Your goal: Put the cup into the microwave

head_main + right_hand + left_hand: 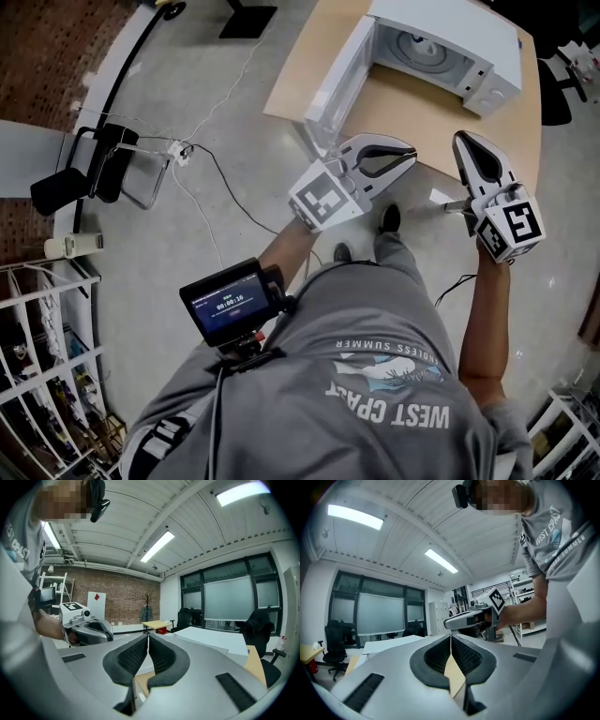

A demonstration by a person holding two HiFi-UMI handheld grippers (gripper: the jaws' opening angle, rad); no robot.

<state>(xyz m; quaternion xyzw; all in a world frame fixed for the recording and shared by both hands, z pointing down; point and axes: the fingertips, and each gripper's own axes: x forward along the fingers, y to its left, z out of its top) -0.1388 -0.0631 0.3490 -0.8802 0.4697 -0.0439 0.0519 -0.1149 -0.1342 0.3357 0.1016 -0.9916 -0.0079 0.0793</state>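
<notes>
Both tools are shut and empty. In the left gripper view the left tool [451, 638] has its jaws pressed together to a thin seam, and the right gripper view shows the same of the right tool [148, 638], with no cup between either pair. No cup shows in any of the three views, so I cannot tell where it stands. The head view finds only the microwave [450, 42] on the wooden counter [403, 108], its door [330, 89] swung wide to the left and the round turntable [424, 47] inside looking bare. The two tools hang in the air over the counter's near edge, pointing toward the oven, the left one nearer the open door. How the cup looks — its colour, whether it has a handle, whether it is full — cannot be told from these views. Judging from the task alone, a cup is likely light and fairly stiff. A paper or thin plastic one would dent under a hard squeeze, though, and a glazed one could slide between the jaws. The safest hold is probably across the wall a little below the rim (or on the handle, if there is one), closing gently and keeping the cup upright so nothing spills. The oven's mouth looks low and the door stands close beside it. The cup would therefore best go in level and be set down on the turntable — not dropped.
</notes>
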